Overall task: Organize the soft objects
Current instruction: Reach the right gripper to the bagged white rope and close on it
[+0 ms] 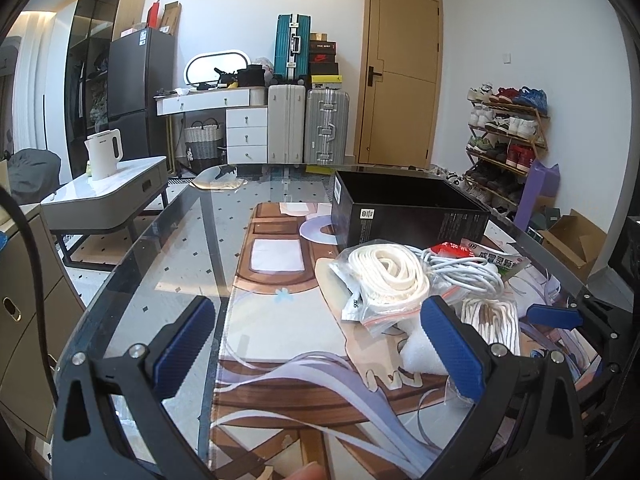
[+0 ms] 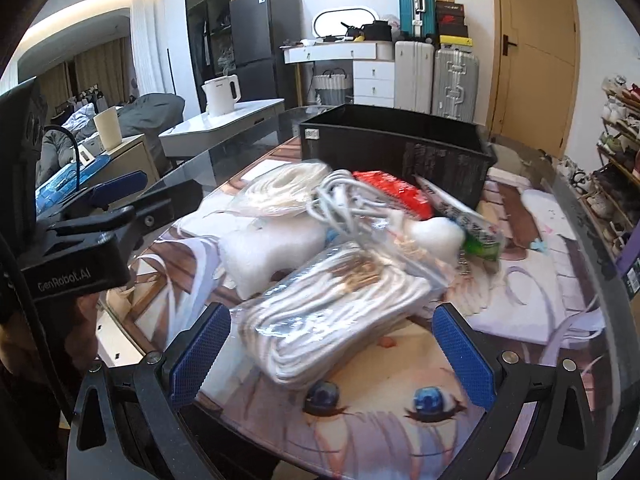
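left gripper (image 1: 320,340) over glass table (image 1: 160,264), blue-padded fingers (image 1: 184,338) spread wide, nothing between them. printed mat (image 1: 280,320) under it. ahead to the right: bagged white strap coil (image 1: 384,276), tangled white cable (image 1: 468,276), white foam piece (image 1: 420,354), a second bagged cord bundle (image 1: 490,320). black box (image 1: 408,208) behind the pile, top open. right gripper (image 1: 560,316) at right edge.

Black open box (image 1: 416,220) with small white print on its side. Cream-white flat webbing (image 1: 386,276) coiled in a clear bag. Pale grey-white cable (image 1: 468,276). Red packet (image 2: 394,194) and green-and-white sachet (image 2: 478,236). White foam block (image 2: 268,254). Blue ribbed pads (image 2: 198,356) on black hand-held gripper frames. Printed mat (image 1: 280,320) in brown, cream and lavender, with blue cartoon eyes.
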A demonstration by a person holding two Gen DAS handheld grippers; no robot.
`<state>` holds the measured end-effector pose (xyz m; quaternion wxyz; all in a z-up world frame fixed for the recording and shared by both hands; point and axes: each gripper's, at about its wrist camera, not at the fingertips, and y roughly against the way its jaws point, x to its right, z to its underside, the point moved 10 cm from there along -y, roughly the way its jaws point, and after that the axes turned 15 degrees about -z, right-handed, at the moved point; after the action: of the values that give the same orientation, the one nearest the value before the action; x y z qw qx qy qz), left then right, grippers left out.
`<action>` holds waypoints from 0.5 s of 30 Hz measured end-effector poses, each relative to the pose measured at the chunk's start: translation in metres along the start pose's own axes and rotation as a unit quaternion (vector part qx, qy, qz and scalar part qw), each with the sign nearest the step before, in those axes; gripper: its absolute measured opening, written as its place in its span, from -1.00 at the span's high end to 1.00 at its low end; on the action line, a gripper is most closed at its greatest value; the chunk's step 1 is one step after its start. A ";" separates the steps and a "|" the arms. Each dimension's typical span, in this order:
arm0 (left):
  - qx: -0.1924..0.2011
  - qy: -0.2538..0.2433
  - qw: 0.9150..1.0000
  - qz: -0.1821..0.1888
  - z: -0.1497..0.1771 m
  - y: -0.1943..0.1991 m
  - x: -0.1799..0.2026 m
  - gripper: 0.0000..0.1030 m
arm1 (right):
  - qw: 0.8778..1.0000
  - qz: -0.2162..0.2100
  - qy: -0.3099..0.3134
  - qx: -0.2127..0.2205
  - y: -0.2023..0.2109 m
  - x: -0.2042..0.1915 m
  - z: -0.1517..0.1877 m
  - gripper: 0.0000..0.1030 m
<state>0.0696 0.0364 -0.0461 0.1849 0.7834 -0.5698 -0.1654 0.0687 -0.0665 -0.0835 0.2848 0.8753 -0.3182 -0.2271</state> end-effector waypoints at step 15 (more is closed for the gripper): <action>-0.014 0.000 1.000 0.009 0.005 -0.005 0.005 -1.00 | 0.998 0.038 -0.032 -0.037 0.007 0.036 0.017 -0.99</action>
<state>0.0727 0.0327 -0.0525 0.1972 0.7754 -0.5749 -0.1712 0.0812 -0.1015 -0.0992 0.3147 0.8439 -0.3515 -0.2555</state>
